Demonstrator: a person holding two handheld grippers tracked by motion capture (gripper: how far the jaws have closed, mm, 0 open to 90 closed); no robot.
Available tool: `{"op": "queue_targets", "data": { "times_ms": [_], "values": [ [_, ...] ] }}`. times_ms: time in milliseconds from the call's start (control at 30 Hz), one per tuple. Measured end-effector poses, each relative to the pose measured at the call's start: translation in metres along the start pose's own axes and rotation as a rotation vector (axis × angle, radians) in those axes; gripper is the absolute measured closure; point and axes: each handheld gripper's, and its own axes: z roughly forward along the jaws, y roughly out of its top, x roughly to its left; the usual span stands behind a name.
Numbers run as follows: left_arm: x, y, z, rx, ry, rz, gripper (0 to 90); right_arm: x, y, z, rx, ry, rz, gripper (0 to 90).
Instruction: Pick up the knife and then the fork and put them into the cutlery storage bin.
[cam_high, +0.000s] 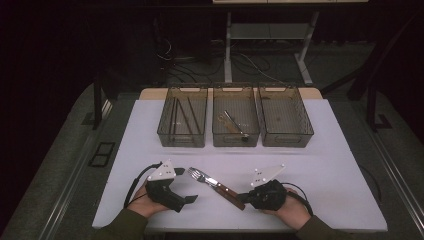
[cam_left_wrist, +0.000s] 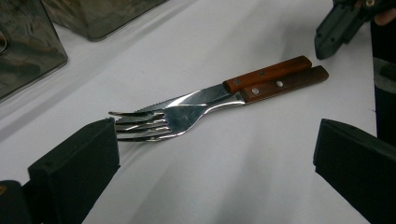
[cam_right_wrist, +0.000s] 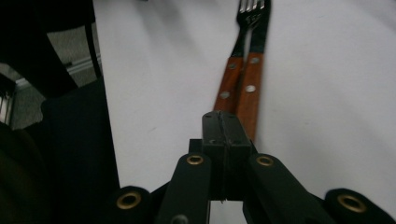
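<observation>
From the high view, a white, matte table (cam_high: 320, 150) carries three clear, ribbed plastic bins (cam_high: 235, 122) in a row along its far edge. Toward the near edge, midway between the side edges, a fork (cam_high: 200, 176) and a knife (cam_high: 227, 191) lie pressed side by side, steel ends aimed at the far left corner, brown wooden handles toward the near edge. The left gripper (cam_high: 187, 200) rests just left of them, and the right gripper (cam_high: 242, 197) sits at the handle ends; both are black, blocky and topped by grey three-cornered plates.

In the left gripper view, its two square black jaws stand wide apart with nothing between them, the polished fork (cam_left_wrist: 163, 122) tines just beyond the left jaw. The serrated knife (cam_left_wrist: 196, 95) lies behind it; both handles are riveted, glossy wood.

In the right gripper view, its jaws are pressed flat together, holding nothing, their tip just short of the two handle ends of fork (cam_right_wrist: 229, 84) and knife (cam_right_wrist: 250, 88).
</observation>
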Motion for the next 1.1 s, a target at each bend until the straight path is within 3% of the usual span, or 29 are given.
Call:
{"op": "queue_targets", "data": {
  "times_ms": [233, 400, 433, 500, 667, 1100],
  "values": [
    [0.000, 0.000, 0.000, -0.003, -0.001, 0.001, 0.0, 0.010, 0.001, 0.013, 0.035, 0.028, -0.020, 90.0],
    [0.000, 0.000, 0.000, -0.002, -0.001, 0.002, 0.0, 0.011, 0.000, 0.022, 0.079, 0.003, -0.075, 90.0],
    [0.000, 0.000, 0.000, -0.003, 0.000, 0.001, 0.0, 0.013, 0.001, 0.022, 0.075, 0.013, -0.051, 90.0],
    [0.000, 0.000, 0.000, -0.003, -0.001, 0.000, 0.0, 0.013, 0.001, 0.022, 0.078, 0.002, -0.061, 90.0],
    [0.000, 0.000, 0.000, -0.003, -0.002, 0.001, 0.0, 0.008, 0.000, 0.022, 0.089, -0.024, -0.094, 90.0],
    [0.000, 0.000, 0.000, -0.002, -0.002, 0.002, 0.0, -0.010, 0.000, 0.014, 0.090, -0.089, -0.059, 90.0]
  ]
}}
